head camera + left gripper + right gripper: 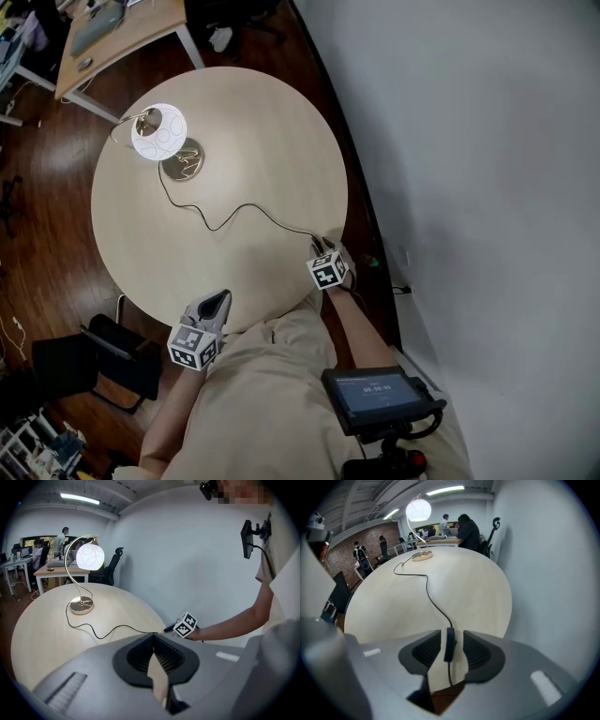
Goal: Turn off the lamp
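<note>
Now the right gripper, jaws apart, straddles the cord switch.

You're in a beige short-sleeve shirt, loose fit; the sleeve looks paler in the left gripper view. Chest rig: blk screen unit w/ lit display on a blk mount, thin blk cable looping off it, red knob below. Small blk head cam up top. L gripper: smooth grey shell, blk ribbed pads, b/w marker cube at the rear. R gripper: same build, grey shell, blk ribbed pads, rear cube w/ square b/w markers on each face.
</note>
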`<state>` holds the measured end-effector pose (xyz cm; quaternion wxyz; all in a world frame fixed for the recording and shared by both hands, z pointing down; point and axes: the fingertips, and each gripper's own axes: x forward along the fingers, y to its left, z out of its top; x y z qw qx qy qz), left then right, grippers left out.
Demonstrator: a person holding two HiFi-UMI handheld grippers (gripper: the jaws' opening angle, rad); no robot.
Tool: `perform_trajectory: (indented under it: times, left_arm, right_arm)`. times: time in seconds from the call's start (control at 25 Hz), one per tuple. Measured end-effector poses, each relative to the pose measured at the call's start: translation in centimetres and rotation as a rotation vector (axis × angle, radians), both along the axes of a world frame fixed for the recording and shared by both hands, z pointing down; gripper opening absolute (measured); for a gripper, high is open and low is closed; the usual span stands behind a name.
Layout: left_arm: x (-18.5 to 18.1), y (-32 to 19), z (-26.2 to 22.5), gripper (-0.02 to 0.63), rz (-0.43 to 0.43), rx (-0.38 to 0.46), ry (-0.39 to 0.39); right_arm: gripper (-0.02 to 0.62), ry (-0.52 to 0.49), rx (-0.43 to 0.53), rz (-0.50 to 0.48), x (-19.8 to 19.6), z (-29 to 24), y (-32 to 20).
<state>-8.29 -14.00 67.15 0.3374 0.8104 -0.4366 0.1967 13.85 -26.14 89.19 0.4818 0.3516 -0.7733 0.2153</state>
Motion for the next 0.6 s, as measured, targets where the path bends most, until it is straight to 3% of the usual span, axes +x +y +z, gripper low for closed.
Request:
perform_trajectory:
  times: [0.32, 0.6]
  left_arm:
    - [-0.4, 0.3, 0.1, 0.0, -0.018, -0.039, -0.006]
    - [0.1, 0.7, 0.3, 0.0, 0.006, -0.05, -0.014]
  right_arm:
    - [0.14, -0.001, -0.019, 0.047, -0.5, 2.0, -0.7]
    - [0.095, -0.012, 0.003, 0.096, 0.0, 2.6, -0.3]
